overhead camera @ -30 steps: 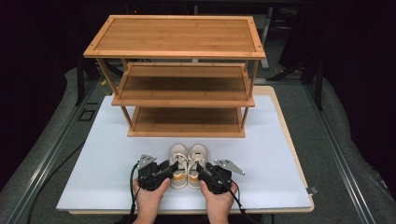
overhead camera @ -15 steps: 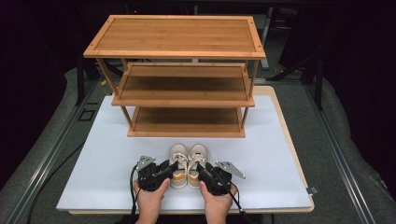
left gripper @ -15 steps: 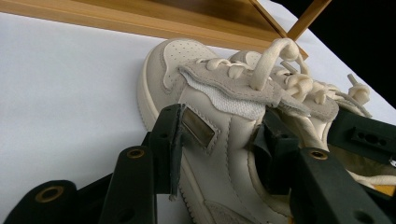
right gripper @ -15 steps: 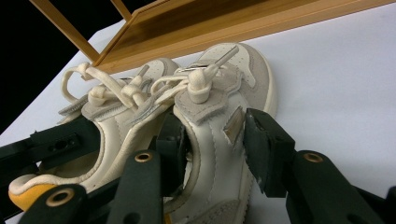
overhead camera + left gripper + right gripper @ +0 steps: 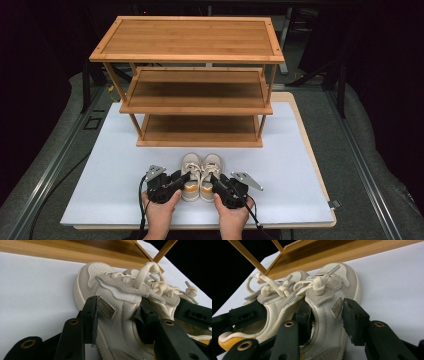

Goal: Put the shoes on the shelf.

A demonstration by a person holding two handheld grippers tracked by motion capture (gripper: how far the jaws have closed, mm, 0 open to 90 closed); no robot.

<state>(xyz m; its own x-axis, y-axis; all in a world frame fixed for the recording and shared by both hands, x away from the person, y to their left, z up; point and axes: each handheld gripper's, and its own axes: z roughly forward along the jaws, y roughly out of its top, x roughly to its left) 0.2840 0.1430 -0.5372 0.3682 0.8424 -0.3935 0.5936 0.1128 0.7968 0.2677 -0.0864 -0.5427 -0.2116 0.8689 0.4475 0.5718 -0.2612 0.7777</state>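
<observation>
Two small cream sneakers stand side by side on the white mat (image 5: 100, 170), toes toward the rack. My left gripper (image 5: 185, 176) is on the left shoe (image 5: 190, 165). In the left gripper view one pad (image 5: 94, 315) lies against the shoe's (image 5: 125, 317) outer side and the other jaw sits inside its opening. My right gripper (image 5: 214, 178) holds the right shoe (image 5: 212, 164) the same way. In the right gripper view that shoe's (image 5: 324, 315) side wall is between the jaws. Both grippers are shut on their shoes, and both shoes rest on the mat.
A three-tier bamboo shoe rack (image 5: 192, 42) stands just beyond the shoes, all shelves bare. Its bottom shelf (image 5: 200, 125) is nearest. The mat has free room left and right of the hands. Dark floor and metal rails (image 5: 60, 155) flank the table.
</observation>
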